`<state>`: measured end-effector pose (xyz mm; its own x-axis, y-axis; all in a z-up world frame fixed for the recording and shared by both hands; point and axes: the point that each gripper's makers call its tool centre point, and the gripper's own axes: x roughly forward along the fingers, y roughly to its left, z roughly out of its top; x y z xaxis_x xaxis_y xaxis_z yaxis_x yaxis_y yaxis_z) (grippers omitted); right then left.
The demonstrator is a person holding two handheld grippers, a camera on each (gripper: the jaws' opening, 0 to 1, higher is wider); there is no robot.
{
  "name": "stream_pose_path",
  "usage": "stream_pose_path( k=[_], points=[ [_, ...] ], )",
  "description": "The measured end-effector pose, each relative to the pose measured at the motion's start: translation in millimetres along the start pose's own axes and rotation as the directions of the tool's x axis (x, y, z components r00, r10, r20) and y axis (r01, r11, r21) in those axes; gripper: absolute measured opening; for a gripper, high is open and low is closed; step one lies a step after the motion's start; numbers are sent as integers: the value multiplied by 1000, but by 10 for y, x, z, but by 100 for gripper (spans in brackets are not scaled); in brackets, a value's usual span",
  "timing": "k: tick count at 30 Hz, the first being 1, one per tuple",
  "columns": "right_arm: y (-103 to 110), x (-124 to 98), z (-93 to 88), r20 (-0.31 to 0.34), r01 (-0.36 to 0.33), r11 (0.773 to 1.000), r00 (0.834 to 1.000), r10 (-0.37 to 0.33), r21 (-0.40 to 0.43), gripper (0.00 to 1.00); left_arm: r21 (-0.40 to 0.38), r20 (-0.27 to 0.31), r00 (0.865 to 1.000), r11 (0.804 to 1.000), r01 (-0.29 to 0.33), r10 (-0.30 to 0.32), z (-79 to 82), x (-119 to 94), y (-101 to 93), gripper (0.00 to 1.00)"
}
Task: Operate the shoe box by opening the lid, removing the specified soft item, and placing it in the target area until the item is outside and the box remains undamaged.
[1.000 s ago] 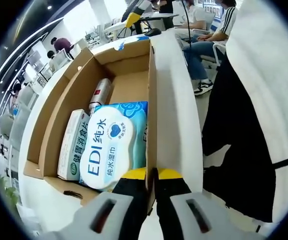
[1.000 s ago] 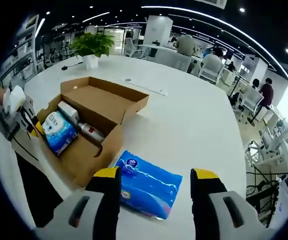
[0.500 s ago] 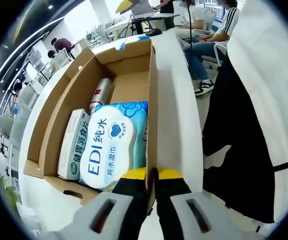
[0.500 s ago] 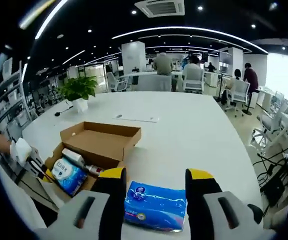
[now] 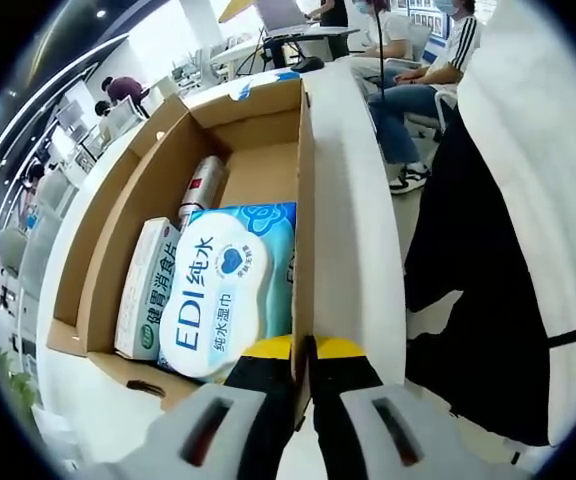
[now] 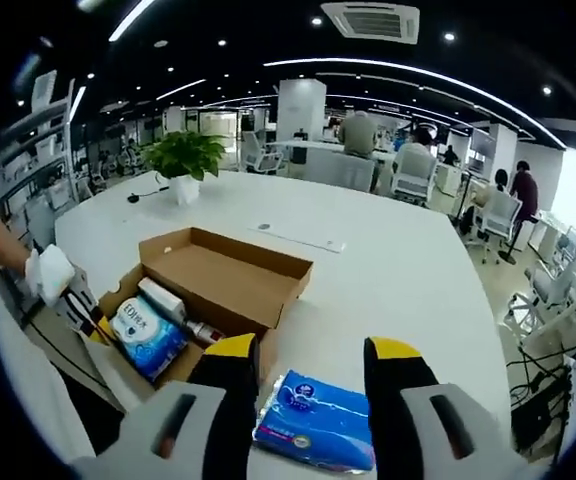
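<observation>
Office desks and seated people sit far beyond your jaws, past the white table (image 6: pixel 418 270). Your left gripper (image 5: pixel 301 350) is pinched closed on the near wall of the open shoe box (image 5: pixel 303 190), steadying it. Inside, just left of those jaws, lie a wet-wipes pack (image 5: pixel 226 290), a slim carton (image 5: pixel 150 290) and a can (image 5: pixel 202 185). Your right gripper (image 6: pixel 311 355) stands open and empty above the blue soft pack (image 6: pixel 318 420), which lies between its jaws on the table beside the box. Removal looks done; only releasing the box seems left.
</observation>
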<state>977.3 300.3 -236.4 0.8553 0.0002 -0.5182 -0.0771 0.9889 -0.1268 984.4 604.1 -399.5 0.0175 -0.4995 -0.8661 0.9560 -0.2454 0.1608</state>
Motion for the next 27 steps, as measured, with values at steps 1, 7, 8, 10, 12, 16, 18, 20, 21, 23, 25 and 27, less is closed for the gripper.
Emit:
stream_pose_path(
  k=[1,7,8,10,12,16,18,20,21,23,25,27],
  points=[
    [31,4,7,2,-3,1000,1000,3,-19,31,0,0,1000,1000,2,-2,-1,1,0,4],
    [223,22,68,-8,-34,999,999,34,-2,29,4,3,1000,1000,-2,2,-3,4,-1,4],
    [250,23,69,-17,-39,999,999,38,-17,30,5,3,1000,1000,-2,2,-2,4,-1,4],
    [321,50,47,-45,-40,997,998,37,-73,34,4,3,1000,1000,-2,2,-4,5,-1,4],
    [408,85,8,-65,-56,989,997,48,-137,41,6,3,1000,1000,-3,3,-6,6,0,4],
    [584,129,2,-82,-72,973,995,55,-221,43,7,5,1000,1000,-9,9,-4,4,-1,4],
    [624,194,-48,-96,-91,966,993,69,-243,43,8,7,1000,1000,-12,12,0,1,-2,4],
    [681,226,-46,-99,-103,959,992,80,-263,43,6,9,1000,1000,-11,11,0,2,-1,4],
    [693,232,-48,-101,-109,955,991,84,-276,42,5,10,1000,1000,-9,9,1,2,-1,4],
    [690,266,-51,-107,-102,940,992,71,-326,38,3,10,1000,1000,1,-1,2,1,-5,4],
    [651,286,-47,-113,-80,925,993,40,-371,35,-1,3,1000,1000,9,-9,3,2,-4,4],
    [690,313,-37,-105,-108,935,992,76,-339,36,-4,-1,1000,1000,11,-11,-4,6,-5,4]
  ],
)
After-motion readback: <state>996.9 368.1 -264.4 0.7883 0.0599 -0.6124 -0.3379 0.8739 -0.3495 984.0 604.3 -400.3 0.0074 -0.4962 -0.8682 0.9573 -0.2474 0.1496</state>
